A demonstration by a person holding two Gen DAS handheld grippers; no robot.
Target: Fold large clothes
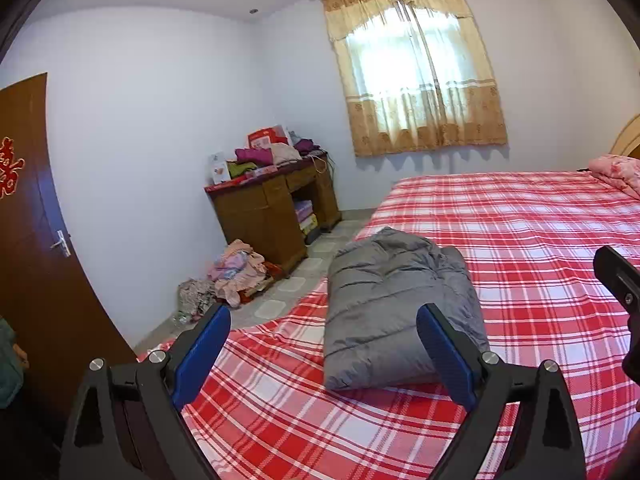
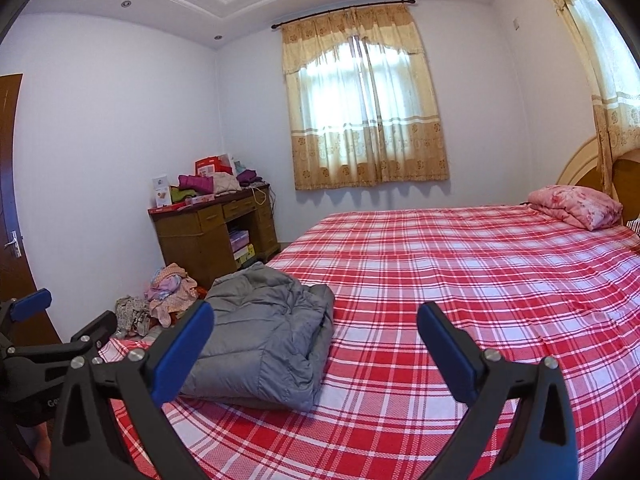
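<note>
Blue pads of the left gripper are seen nearest, spread wide with nothing pressed between them. Beyond them the grey padded jacket lies on the bed, already folded into a compact bundle near its foot edge. The right gripper is likewise fully spread and empty, held beside the bundle and apart from it. Both tools are pointed slightly downward over the checked sheet. The folding of this garment is judged finished; next, another piece would probably be fetched, perhaps from the clothes pile on the floor.
</note>
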